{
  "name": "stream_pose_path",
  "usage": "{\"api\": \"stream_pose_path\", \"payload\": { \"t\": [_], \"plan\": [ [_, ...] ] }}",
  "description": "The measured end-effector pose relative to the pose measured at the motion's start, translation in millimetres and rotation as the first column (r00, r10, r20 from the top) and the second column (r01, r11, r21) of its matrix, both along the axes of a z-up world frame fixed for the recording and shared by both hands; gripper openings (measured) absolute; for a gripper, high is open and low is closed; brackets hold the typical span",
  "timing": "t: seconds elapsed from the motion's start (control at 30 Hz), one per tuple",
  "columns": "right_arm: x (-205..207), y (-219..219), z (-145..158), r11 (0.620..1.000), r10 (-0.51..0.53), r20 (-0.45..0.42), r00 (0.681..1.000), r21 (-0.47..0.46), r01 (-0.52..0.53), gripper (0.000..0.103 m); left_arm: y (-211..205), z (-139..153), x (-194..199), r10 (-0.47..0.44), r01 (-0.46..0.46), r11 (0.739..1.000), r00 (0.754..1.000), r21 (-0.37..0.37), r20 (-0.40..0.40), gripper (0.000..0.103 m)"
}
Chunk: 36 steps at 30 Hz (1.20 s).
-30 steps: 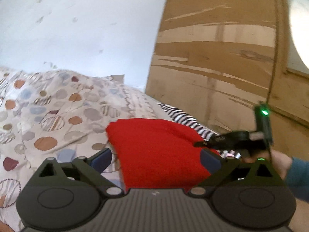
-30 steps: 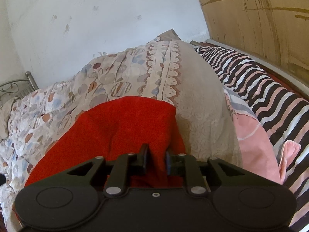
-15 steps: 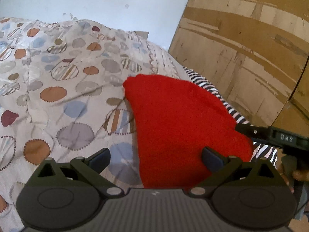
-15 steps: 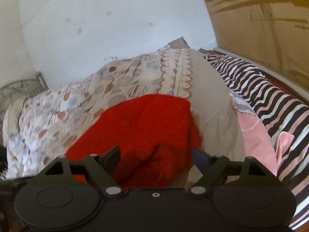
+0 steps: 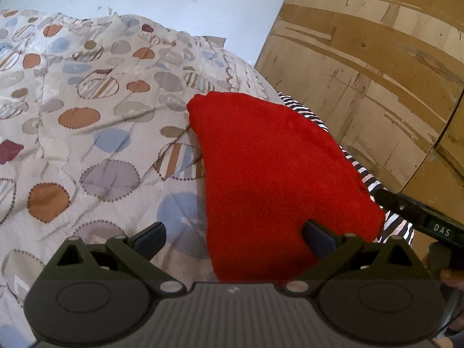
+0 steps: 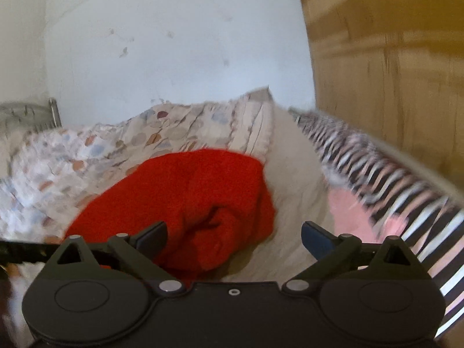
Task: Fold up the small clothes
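A folded red cloth (image 5: 269, 174) lies on the spotted bedspread (image 5: 95, 133). My left gripper (image 5: 235, 236) is open and empty just in front of the cloth's near edge, its right finger over the cloth. In the right wrist view the red cloth (image 6: 188, 203) lies bunched on the bed, and my right gripper (image 6: 233, 239) is open and empty, pulled back a little above its near edge. The right gripper's black body (image 5: 420, 217) shows at the right edge of the left wrist view.
A wooden panel wall (image 5: 377, 72) runs along the right of the bed. A striped black, white and pink cloth (image 6: 406, 197) lies between the bedspread and the panel. A white wall (image 6: 174, 43) stands behind. A metal bed frame (image 6: 29, 113) is at far left.
My right gripper opened and let go of the red cloth, then drew back and up. My left gripper stayed open and tilted down toward the cloth.
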State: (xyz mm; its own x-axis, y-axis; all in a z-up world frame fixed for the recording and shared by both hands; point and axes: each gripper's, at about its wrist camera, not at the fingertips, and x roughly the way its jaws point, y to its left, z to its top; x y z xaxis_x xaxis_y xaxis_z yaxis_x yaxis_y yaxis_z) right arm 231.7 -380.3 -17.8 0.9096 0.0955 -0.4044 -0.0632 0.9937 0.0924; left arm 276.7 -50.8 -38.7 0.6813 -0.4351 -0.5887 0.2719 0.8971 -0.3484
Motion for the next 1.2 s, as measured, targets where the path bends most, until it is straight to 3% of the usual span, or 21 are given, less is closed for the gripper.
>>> {"api": "stream_pose_path", "payload": {
  "t": [0.13,0.2,0.33,0.47,0.6,1.03,1.2],
  "plan": [
    [2.1,-3.2,-2.5,0.999,-0.016,-0.001,1.000,-0.043,0.016,0.080,-2.7,-2.3,-1.9,-0.007,0.007,1.000,1.000,0.004,-0.002,0.102],
    [5.7,-1.7,-6.4,0.999,0.004,-0.031,1.000,-0.052,-0.006,0.065,-3.7,-3.4,-2.6,-0.008,0.008,1.000,1.000,0.002,-0.003,0.102],
    [14.2,6.4,-11.7,0.996,0.035,-0.064,0.997,-0.076,-0.040,0.047,-3.3,-4.1,-2.2,-0.007,0.007,1.000,1.000,-0.006,-0.009,0.102],
    [16.3,15.3,-15.0,0.994,0.063,-0.068,0.996,-0.087,-0.069,0.011,-3.3,-4.2,-1.9,-0.008,0.008,1.000,1.000,-0.006,-0.010,0.102],
    [9.5,18.3,-18.4,0.992,0.057,-0.057,0.997,-0.110,-0.063,0.007,-3.3,-3.9,-1.8,-0.009,0.009,1.000,1.000,-0.006,-0.012,0.102],
    [2.8,12.4,-34.4,0.999,0.019,-0.082,0.996,-0.025,-0.021,0.006,-7.1,-7.3,-9.0,-0.015,0.014,0.999,0.999,0.040,0.031,0.102],
    [-2.6,21.5,-34.8,0.996,0.019,-0.078,0.997,-0.088,-0.026,0.005,-1.1,-10.4,-7.9,-0.016,0.016,1.000,1.000,-0.002,0.012,0.102]
  ]
}}
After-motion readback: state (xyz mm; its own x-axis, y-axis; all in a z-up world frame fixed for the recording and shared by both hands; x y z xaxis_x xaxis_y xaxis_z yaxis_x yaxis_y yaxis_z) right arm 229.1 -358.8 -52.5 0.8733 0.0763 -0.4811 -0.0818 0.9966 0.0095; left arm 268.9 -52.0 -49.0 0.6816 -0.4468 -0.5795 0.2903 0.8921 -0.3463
